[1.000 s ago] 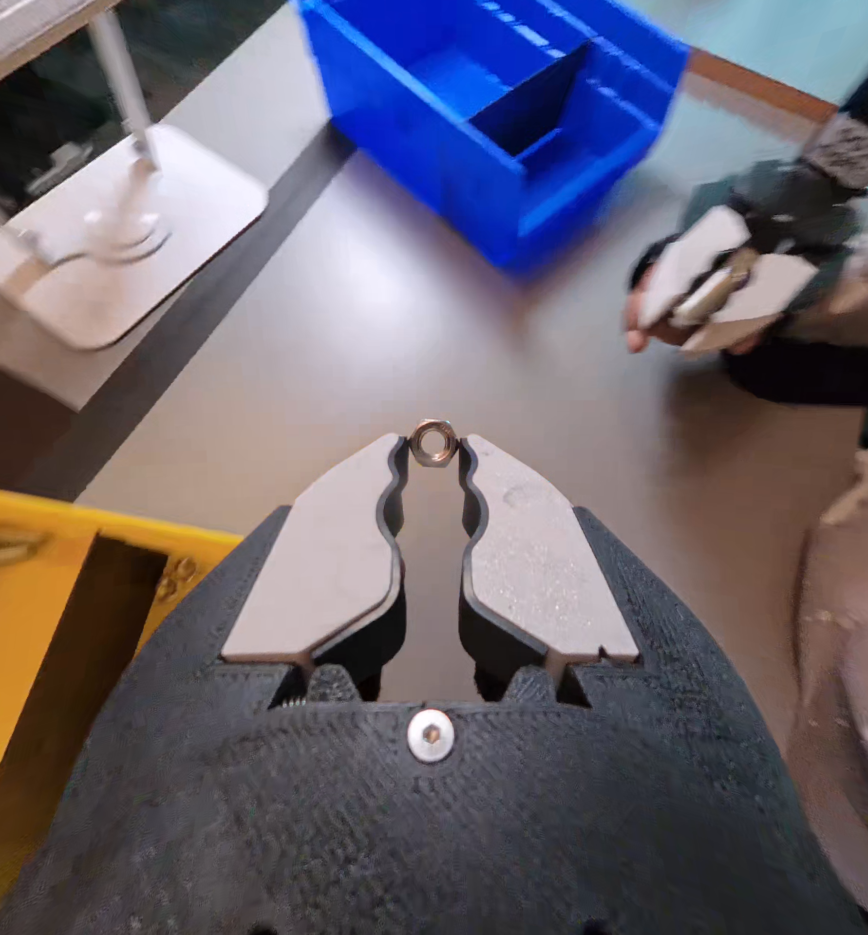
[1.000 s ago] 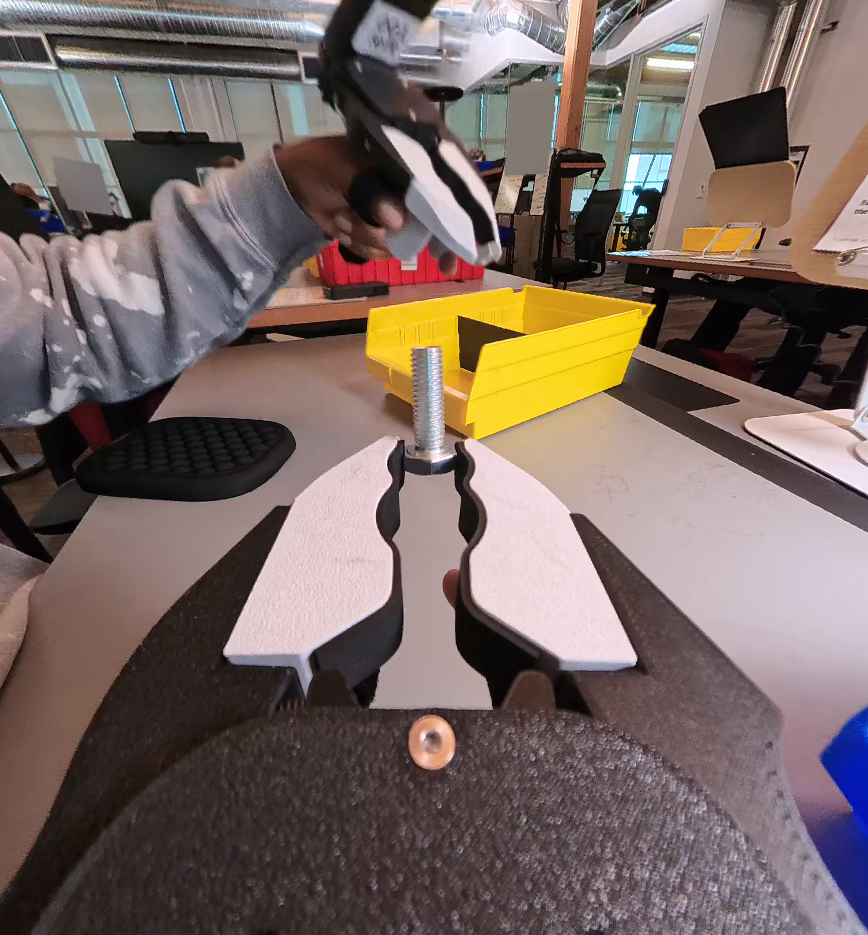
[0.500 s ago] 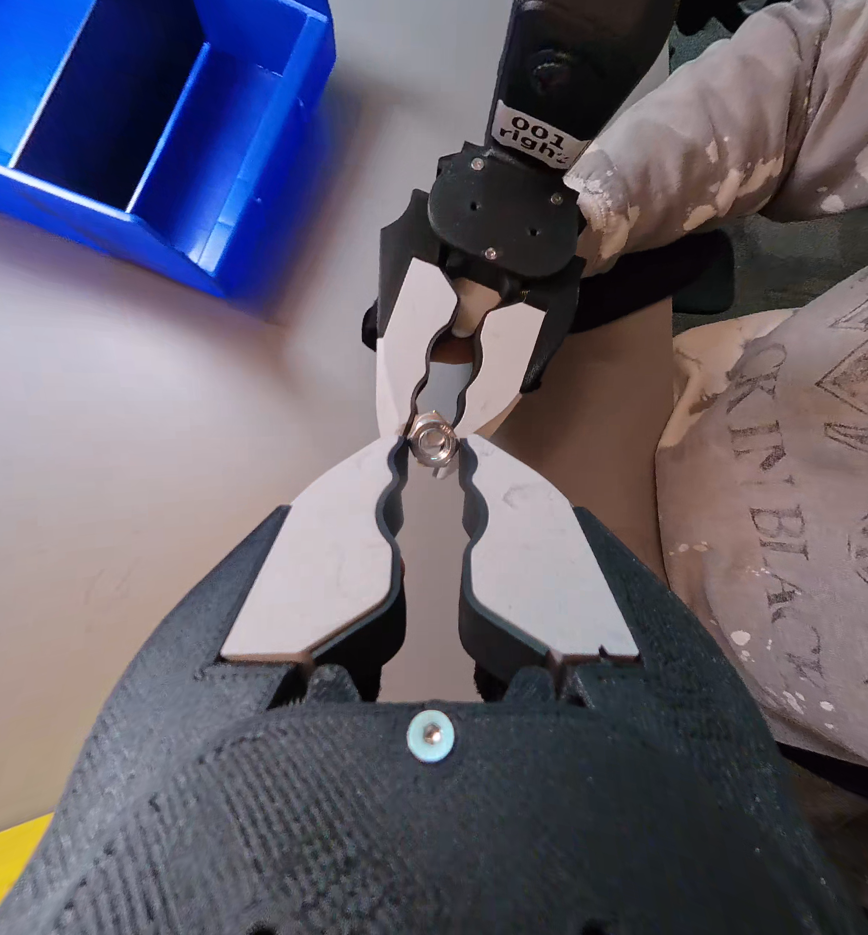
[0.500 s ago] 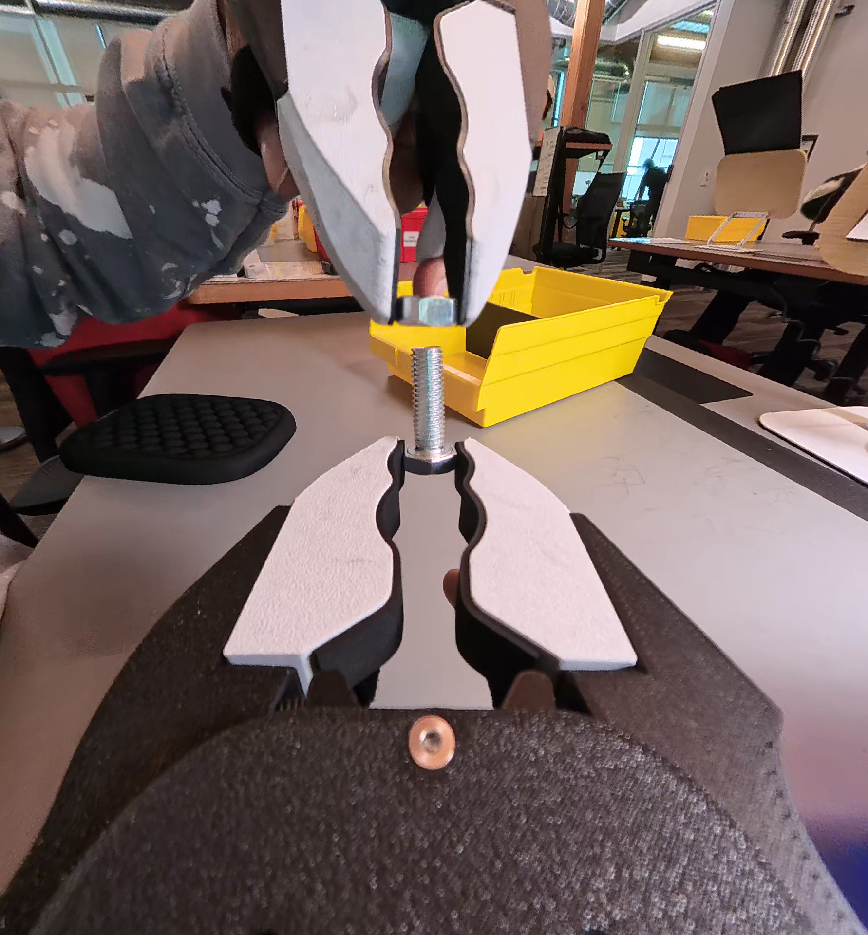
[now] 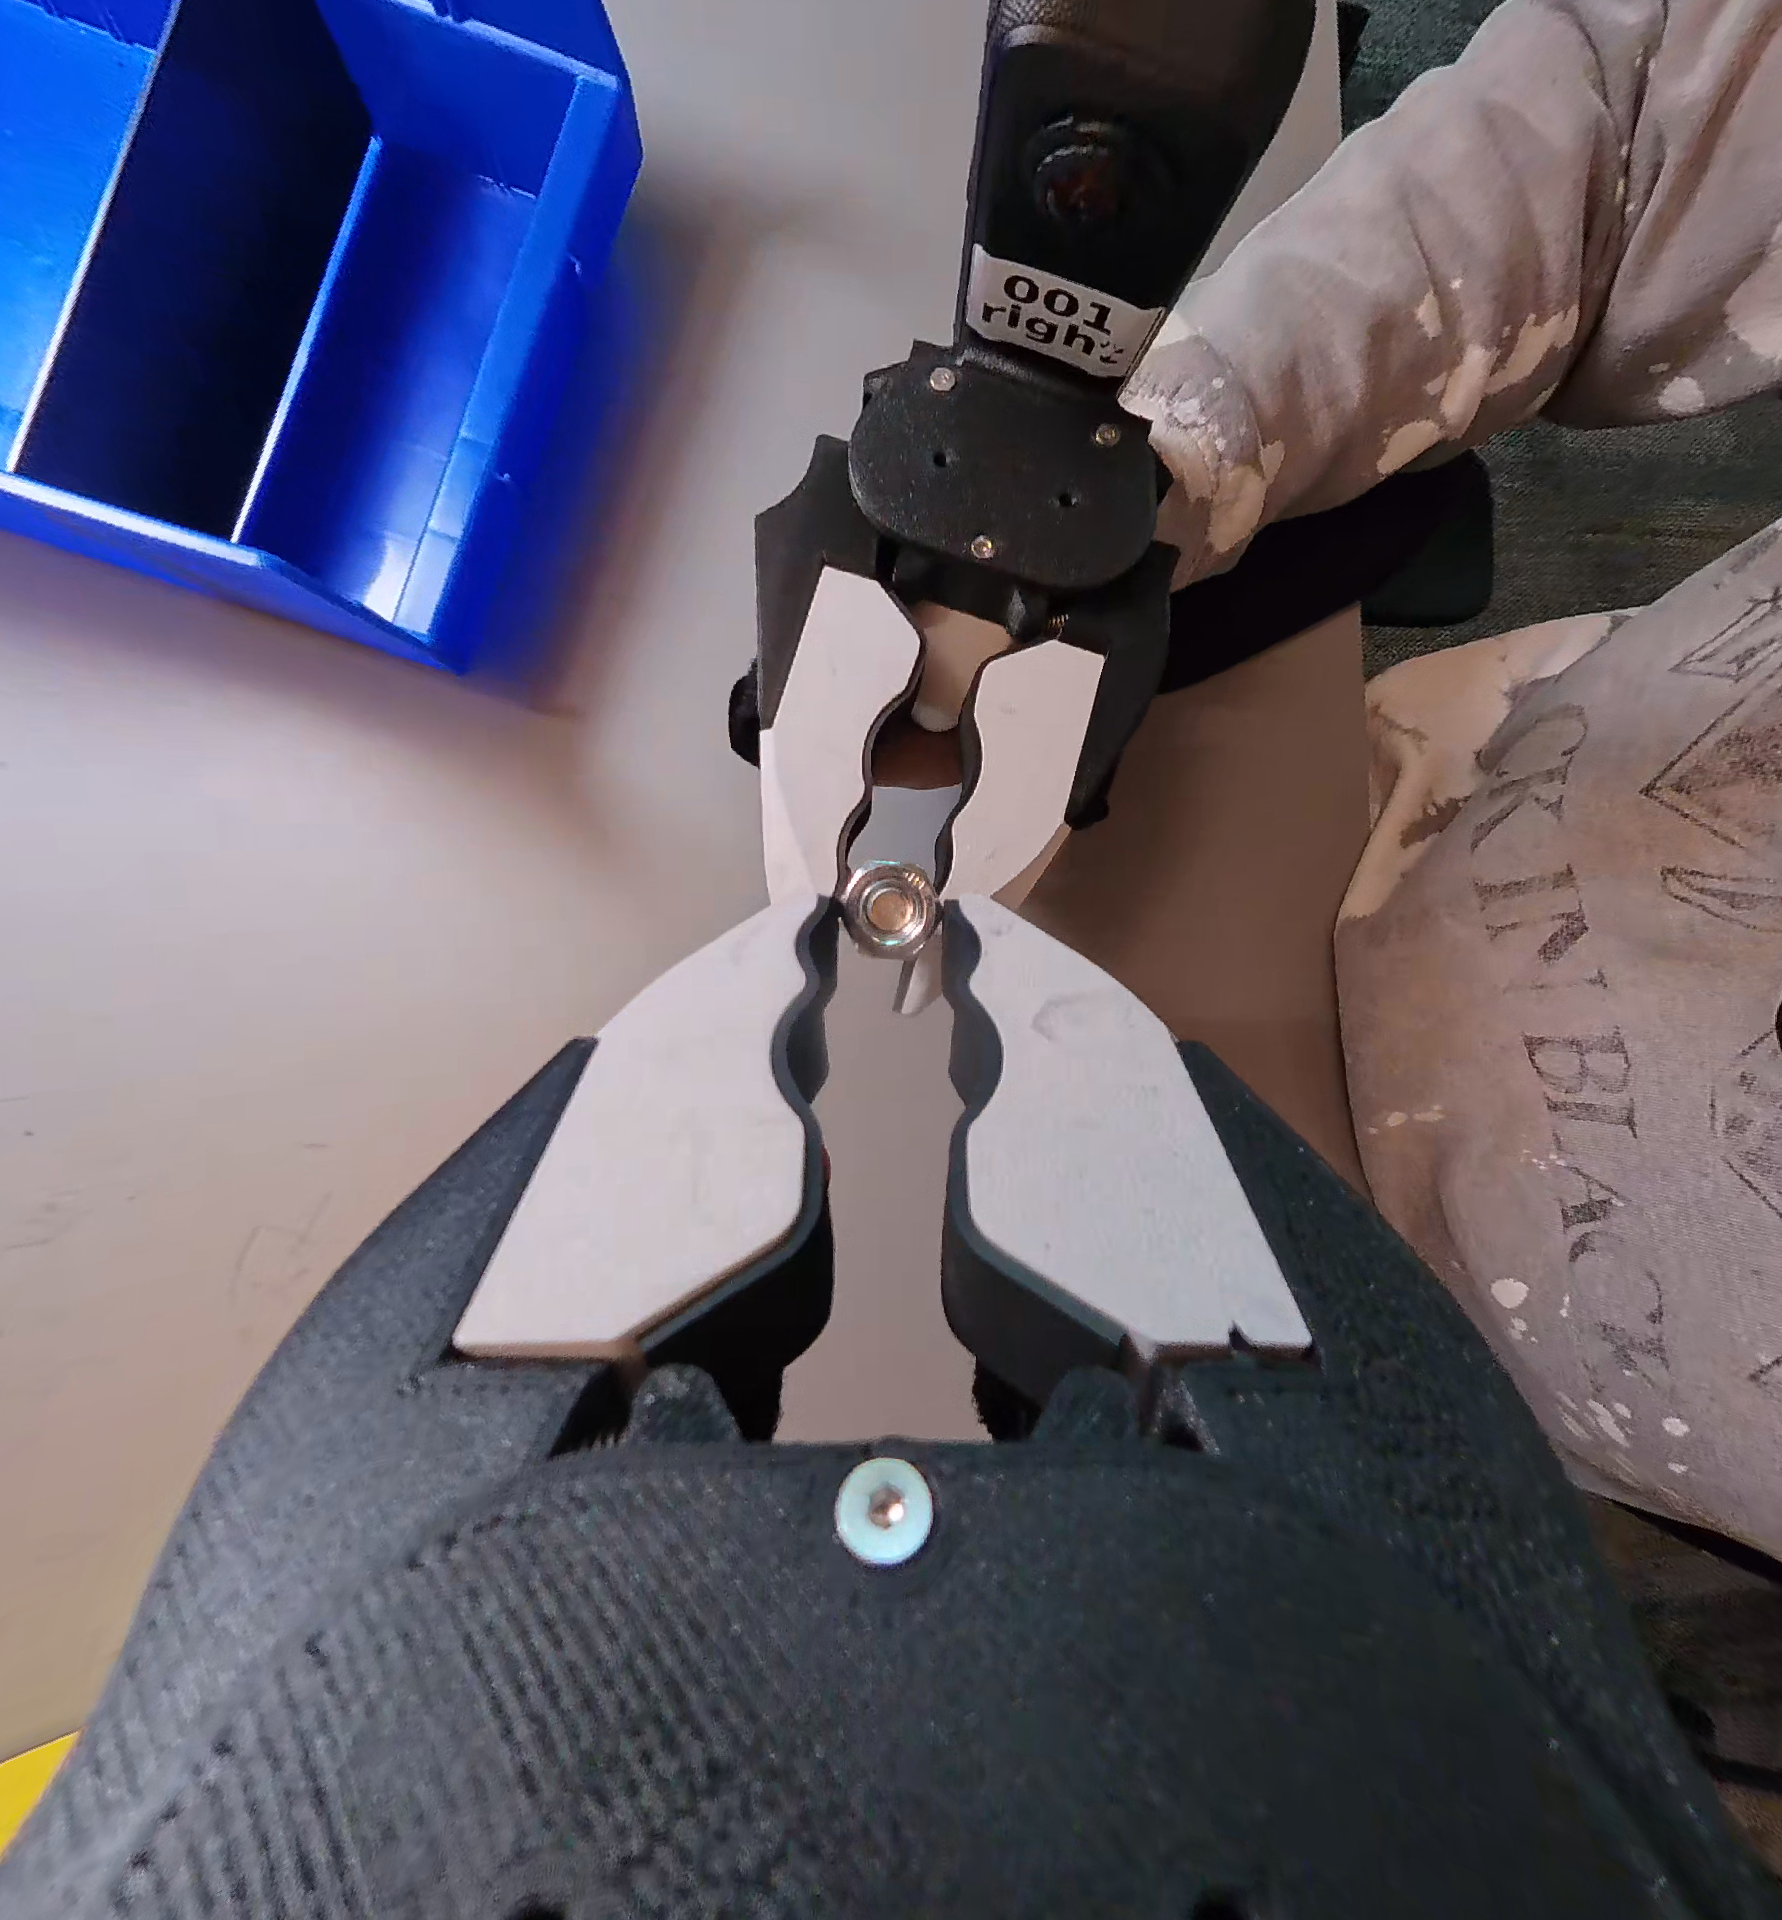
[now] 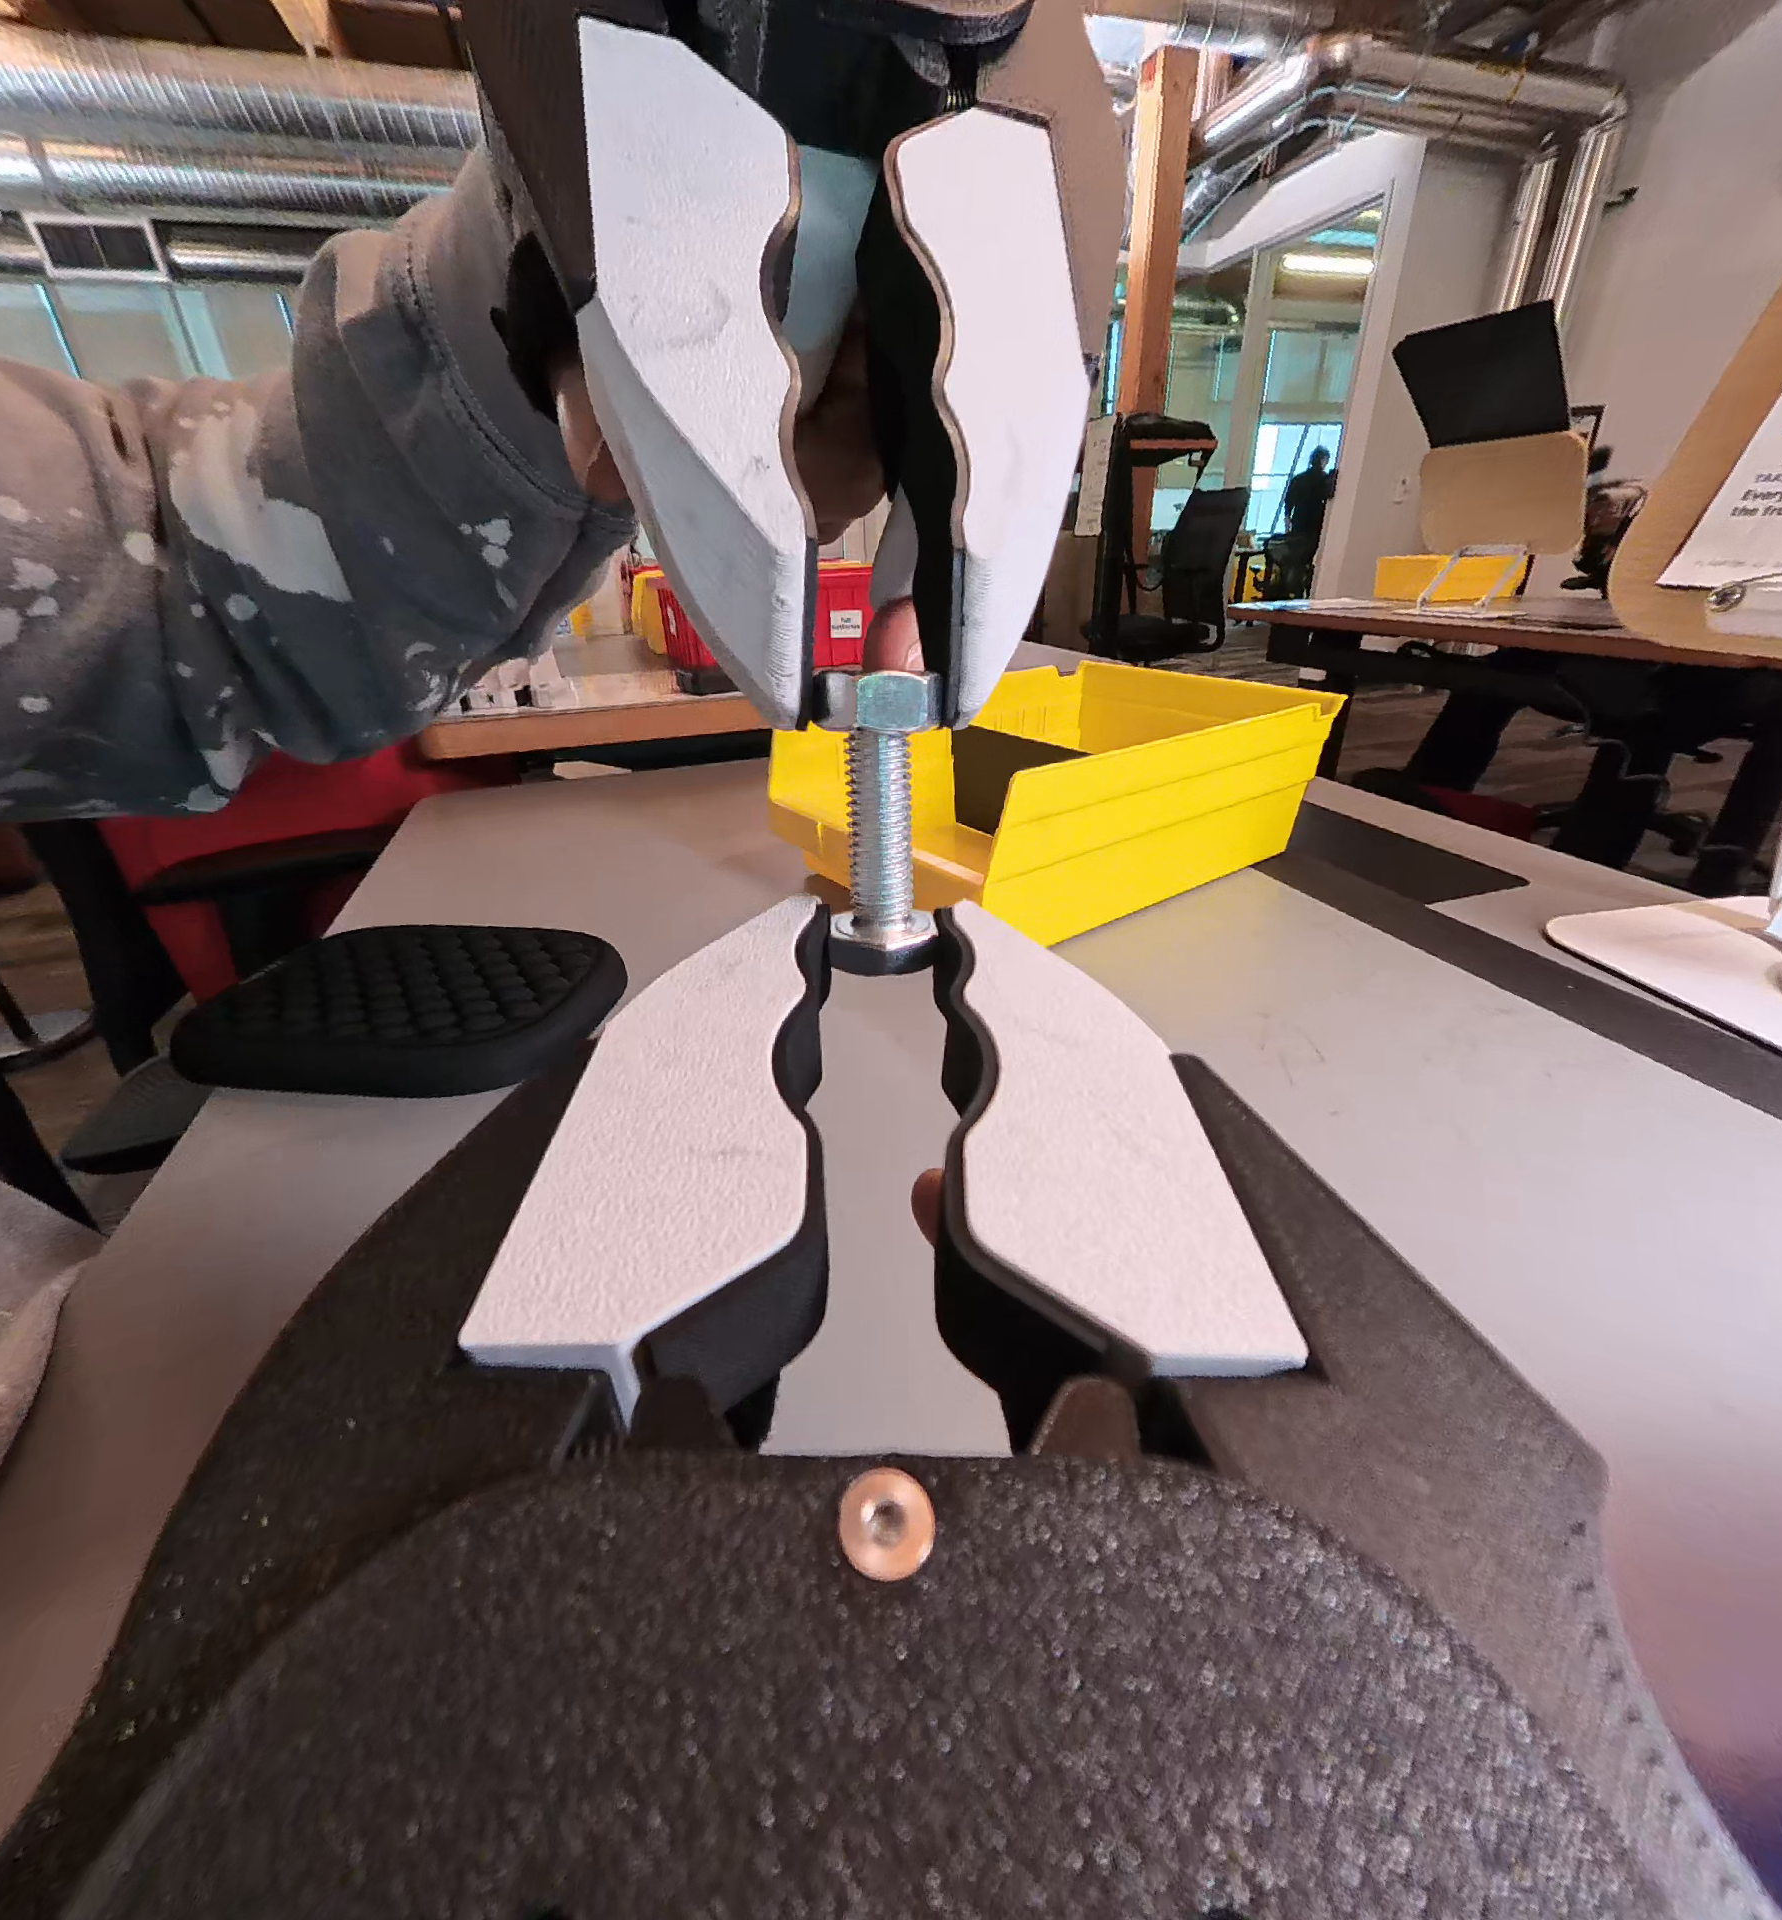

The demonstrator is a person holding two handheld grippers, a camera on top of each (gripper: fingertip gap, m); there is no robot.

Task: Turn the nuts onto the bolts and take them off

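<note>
Nut meets bolt tip, both claws gripping.
Right claw [image 6: 882,940] clamps the bolt [image 6: 881,831] by its head, upright above the tabletop [image 6: 1334,1091]; left claw [image 6: 871,712] pinches the nut [image 6: 892,701] on the bolt's top end, w/ yellow bin [image 6: 1126,790] behind.

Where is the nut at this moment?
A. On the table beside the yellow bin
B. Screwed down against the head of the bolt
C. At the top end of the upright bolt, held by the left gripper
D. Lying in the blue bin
C: the nut sits at the tip of the upright bolt, pinched in the left gripper, while the right gripper holds the bolt's head.
</note>
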